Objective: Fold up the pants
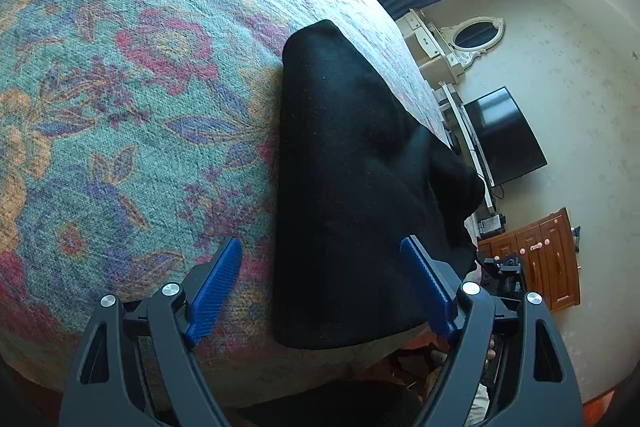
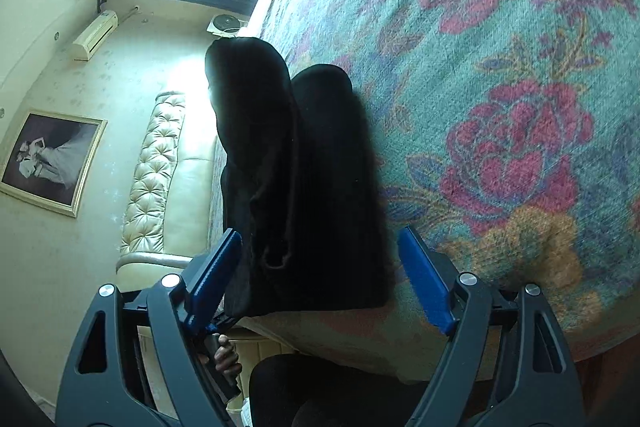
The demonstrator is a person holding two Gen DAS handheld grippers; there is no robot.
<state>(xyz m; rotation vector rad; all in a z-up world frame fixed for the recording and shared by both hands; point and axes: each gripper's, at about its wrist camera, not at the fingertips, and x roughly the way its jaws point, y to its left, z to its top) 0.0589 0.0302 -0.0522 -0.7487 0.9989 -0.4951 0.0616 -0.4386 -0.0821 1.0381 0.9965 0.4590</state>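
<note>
Both tongs (image 1: 321, 253) (image 2: 320, 245) gape, angled down over black pants (image 1: 352, 187)

A bed (image 1: 120, 87) is covered by a teal spread patterned with red, purple and orange flowers. Black pants (image 1: 340, 167) are laid directly on the spread, folded lengthwise, close to the near edge of the bed. In the right wrist view the pants (image 2: 320, 187) are seen with one layer lying over the other, running away from that edge.
</note>
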